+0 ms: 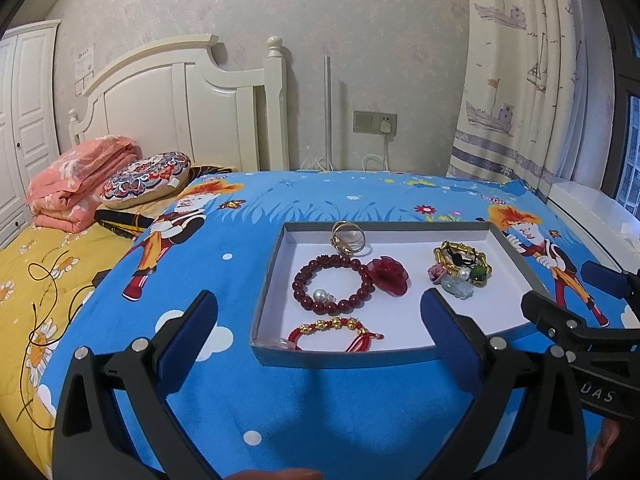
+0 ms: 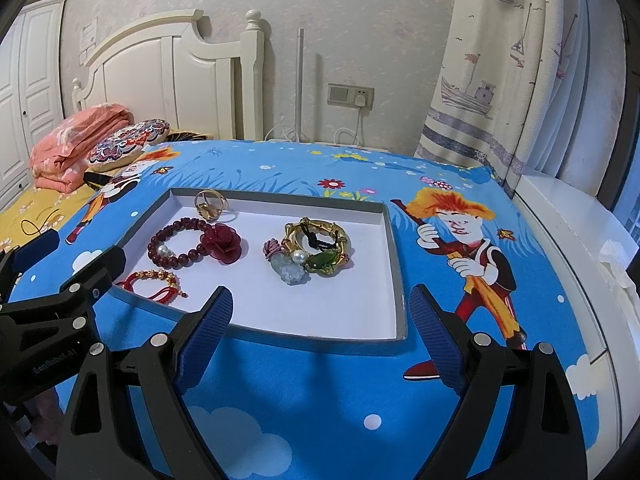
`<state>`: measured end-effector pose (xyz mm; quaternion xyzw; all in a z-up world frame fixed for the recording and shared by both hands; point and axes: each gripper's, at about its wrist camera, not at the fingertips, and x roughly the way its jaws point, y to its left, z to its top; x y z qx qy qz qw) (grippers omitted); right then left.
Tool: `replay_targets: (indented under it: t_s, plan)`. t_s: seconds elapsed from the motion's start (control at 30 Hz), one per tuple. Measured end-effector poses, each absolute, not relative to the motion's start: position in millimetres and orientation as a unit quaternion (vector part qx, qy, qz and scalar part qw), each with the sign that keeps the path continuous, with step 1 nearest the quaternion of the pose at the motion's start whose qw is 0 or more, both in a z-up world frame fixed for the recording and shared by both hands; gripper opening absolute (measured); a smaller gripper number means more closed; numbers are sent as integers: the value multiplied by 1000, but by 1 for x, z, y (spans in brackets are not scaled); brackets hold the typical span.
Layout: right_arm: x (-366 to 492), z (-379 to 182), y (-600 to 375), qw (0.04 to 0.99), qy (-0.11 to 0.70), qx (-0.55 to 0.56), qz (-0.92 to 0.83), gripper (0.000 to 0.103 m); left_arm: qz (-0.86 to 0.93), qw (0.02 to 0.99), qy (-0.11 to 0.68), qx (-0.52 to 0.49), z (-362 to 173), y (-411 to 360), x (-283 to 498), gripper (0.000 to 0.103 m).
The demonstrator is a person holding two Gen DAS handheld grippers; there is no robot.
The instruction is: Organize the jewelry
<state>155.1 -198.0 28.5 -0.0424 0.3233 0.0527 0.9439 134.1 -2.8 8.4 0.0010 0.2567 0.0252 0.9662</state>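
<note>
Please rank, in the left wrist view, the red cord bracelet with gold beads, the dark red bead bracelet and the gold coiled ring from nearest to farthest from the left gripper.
From the left gripper:
1. Red cord bracelet with gold beads, at the tray's near edge.
2. Dark red bead bracelet, mid-tray, left side.
3. Gold coiled ring, against the far wall.

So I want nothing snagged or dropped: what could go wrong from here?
The gold bangle lies tangled with a black cord, jade pendants and a pearl, so lifting one may drag the rest. The tray is shallow and sits on soft bedding, so a nudge from the open right gripper could shift it.
</note>
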Motion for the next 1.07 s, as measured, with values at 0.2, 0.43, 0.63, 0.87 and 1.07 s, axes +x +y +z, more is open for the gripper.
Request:
replay_targets:
  t_s: [0.2, 0.43, 0.63, 0.87, 1.07]
  plan:
    - [152, 30, -199, 945, 321, -45, 52, 84, 23, 967, 255, 4, 11, -4, 131, 98]
    - [149, 33, -201, 945, 318, -47, 53, 84, 31, 967, 252, 5, 11, -4, 128, 98]
    - [149, 33, -200, 945, 318, -47, 54, 84, 18, 965, 260, 1, 8, -4, 131, 98]
    - [147, 28, -200, 943, 324, -51, 56, 84, 23, 963, 268, 0, 3, -1, 137, 98]
    - [152, 28, -204, 942, 325, -50, 59, 84, 15, 960, 280, 13, 10, 22, 149, 98]
